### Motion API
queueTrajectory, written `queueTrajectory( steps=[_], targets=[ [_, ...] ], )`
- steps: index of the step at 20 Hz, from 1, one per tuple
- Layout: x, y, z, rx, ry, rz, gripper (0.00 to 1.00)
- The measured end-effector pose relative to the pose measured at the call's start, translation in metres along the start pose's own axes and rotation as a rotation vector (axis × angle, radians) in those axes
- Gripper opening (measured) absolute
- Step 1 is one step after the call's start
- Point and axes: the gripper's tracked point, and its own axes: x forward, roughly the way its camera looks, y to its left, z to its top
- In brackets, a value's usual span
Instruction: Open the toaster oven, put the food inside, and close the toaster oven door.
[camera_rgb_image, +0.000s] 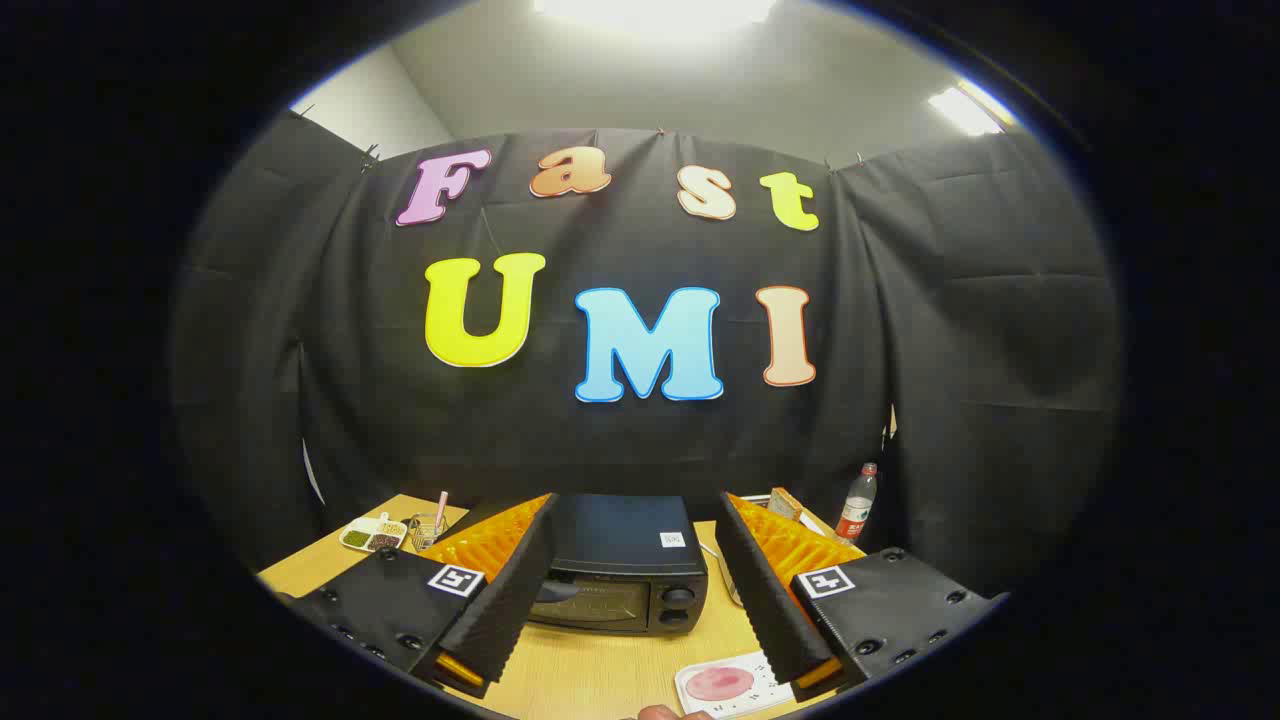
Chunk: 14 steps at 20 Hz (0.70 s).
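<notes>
The hand-held gripper (640, 640) is hovering, fingers apart, before the closed black toaster oven (620, 575); a white plate (728, 686), seemingly holding pink food (719, 683), is lying nearby.

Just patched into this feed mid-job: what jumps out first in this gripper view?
The black toaster oven sits on the wooden table just ahead of the open gripper, framed between its two fingers, door shut. Nearer, by the right finger, lies a white plate with a pink slice of food. Off to the left stands a divided snack dish; a bottle stands far right.
</notes>
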Motion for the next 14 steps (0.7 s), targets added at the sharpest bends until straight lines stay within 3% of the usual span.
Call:
queueTrajectory(
  steps=[14],
  targets=[
    [-0.018, 0.004, 0.006, -0.015, 0.001, 0.023, 0.98]
  ],
)
